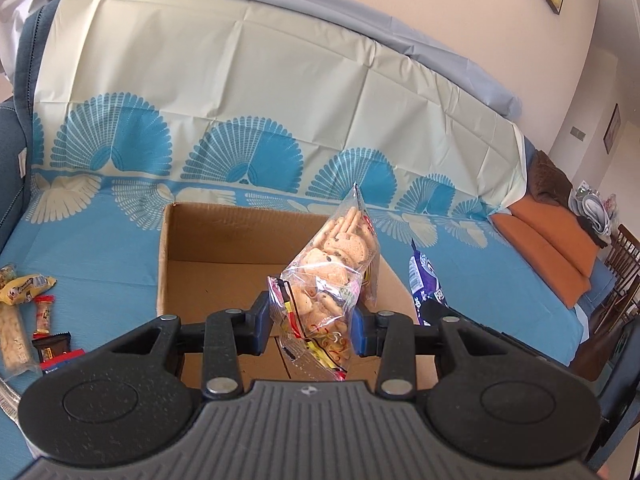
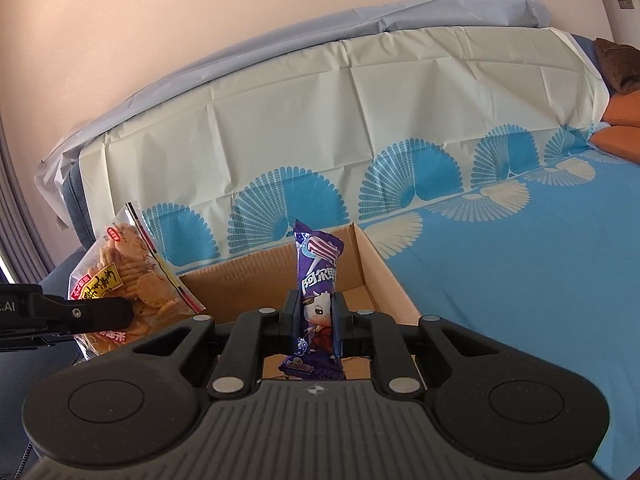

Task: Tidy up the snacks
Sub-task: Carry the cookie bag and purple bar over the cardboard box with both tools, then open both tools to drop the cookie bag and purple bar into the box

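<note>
L gripper point(image 1: 312, 326) is clamping a clear biscuit bag point(image 1: 334, 264) over the empty cardboard box point(image 1: 192, 264); R gripper point(image 2: 316, 326) is pinching a purple "阿尔卑斯" candy pkt point(image 2: 318, 280) above it.

Each camera sits just behind its gripper and looks forward and slightly down along the fingers. The left view faces the box point(image 1: 208, 264) head-on from close by, with the sofa back point(image 1: 240, 80) beyond. The right view looks from the box's right, angled leftward. Both share the box, the blue cloth point(image 2: 540, 260) and the wall.
</note>
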{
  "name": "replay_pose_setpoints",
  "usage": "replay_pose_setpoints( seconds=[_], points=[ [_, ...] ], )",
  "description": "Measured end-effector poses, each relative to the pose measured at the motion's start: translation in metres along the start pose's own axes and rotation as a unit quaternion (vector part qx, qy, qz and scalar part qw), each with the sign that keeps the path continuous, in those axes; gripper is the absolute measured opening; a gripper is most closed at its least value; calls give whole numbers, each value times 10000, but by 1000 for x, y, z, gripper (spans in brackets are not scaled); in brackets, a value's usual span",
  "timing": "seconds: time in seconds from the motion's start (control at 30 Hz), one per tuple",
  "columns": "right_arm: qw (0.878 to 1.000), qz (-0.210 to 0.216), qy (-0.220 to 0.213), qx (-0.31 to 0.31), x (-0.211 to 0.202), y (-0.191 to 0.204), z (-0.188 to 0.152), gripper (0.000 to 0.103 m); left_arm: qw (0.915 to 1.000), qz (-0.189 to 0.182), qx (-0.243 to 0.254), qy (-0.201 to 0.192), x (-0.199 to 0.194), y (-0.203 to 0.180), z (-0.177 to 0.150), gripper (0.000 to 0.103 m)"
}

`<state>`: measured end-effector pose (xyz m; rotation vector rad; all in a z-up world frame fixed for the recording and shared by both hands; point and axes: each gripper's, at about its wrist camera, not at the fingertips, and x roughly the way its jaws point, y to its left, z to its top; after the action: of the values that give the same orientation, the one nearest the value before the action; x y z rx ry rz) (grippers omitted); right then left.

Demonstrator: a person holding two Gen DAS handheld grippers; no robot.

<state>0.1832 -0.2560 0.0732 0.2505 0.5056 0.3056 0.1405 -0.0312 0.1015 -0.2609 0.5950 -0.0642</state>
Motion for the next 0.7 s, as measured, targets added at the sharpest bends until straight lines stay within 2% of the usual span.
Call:
replay_pose_setpoints(
  seconds=[0.53,0.6,0.63,0.67,0.7],
  points=[
    [10000,-28,-62,-63,-2,6,-2,16,9995,-20,171,-256,-8,-15,10,43],
    [9999,-40,-71,-72,-2,7,-1,19,9992,-8,275,-280,-8,-20,12,44],
    [9999,-67,-66,-87,-2,7,-2,22,9990,29,329,-294,-8,-23,14,49],
    [9999,-90,-31,-105,-1,8,-2,35,9988,39,381,-314,-9,-25,14,52],
    [9998,-143,-16,-129,-1,9,-3,41,9985,12,420,-337,-10,-26,15,60]
  ],
)
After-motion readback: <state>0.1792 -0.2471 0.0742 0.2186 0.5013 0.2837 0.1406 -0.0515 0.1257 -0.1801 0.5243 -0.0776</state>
